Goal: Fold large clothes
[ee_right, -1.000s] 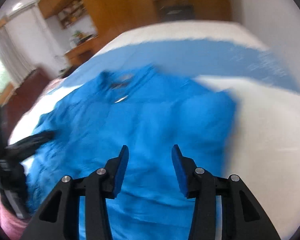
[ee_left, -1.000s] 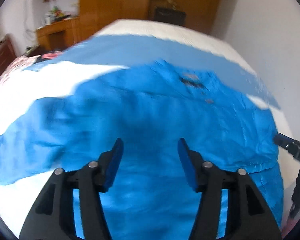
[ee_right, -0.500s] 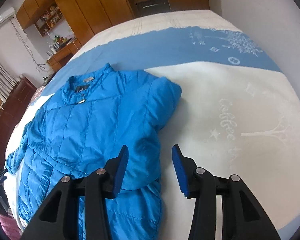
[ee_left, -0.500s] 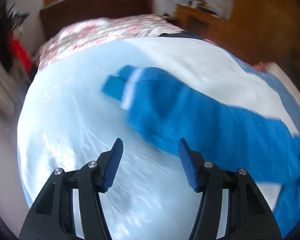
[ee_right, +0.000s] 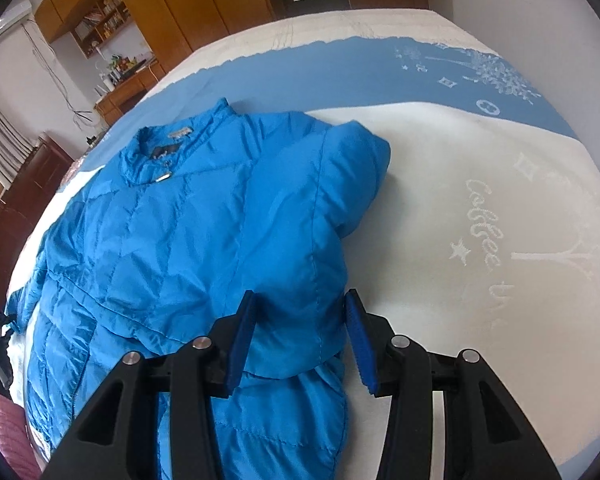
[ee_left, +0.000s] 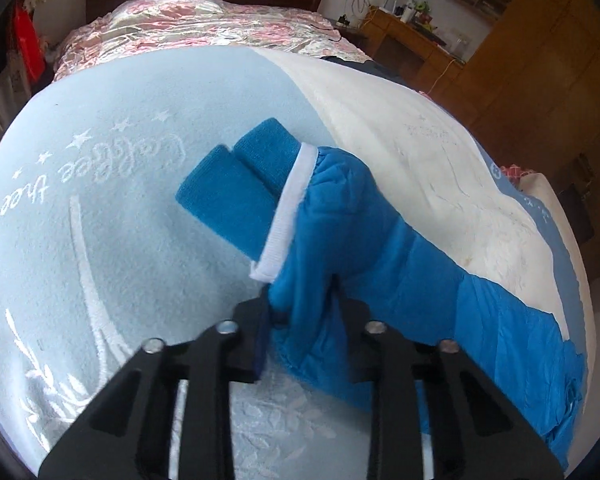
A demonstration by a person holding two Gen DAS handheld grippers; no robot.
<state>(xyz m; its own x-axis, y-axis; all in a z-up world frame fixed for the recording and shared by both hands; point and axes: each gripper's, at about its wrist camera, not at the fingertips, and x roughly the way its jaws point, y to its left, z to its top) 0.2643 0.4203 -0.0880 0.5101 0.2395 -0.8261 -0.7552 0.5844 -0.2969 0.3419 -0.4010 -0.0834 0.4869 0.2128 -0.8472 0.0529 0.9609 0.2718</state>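
Left wrist view: our left claw [ee_left: 302,312] is clenched on the sleeve [ee_left: 380,248] of the blue down jacket [ee_right: 188,240], just behind its knit cuff [ee_left: 240,188].
Change: half a second ago that claw hung released over the sleeve; now we have it pinched, so folding it inward can begin.
Right wrist view: our right claw [ee_right: 300,338] is released, hovering over the already folded sleeve [ee_right: 340,184].
Jacket: spread face up on the bed [ee_right: 480,184].
Only here: collar and whole body show on the right; the cuff shows on the left.
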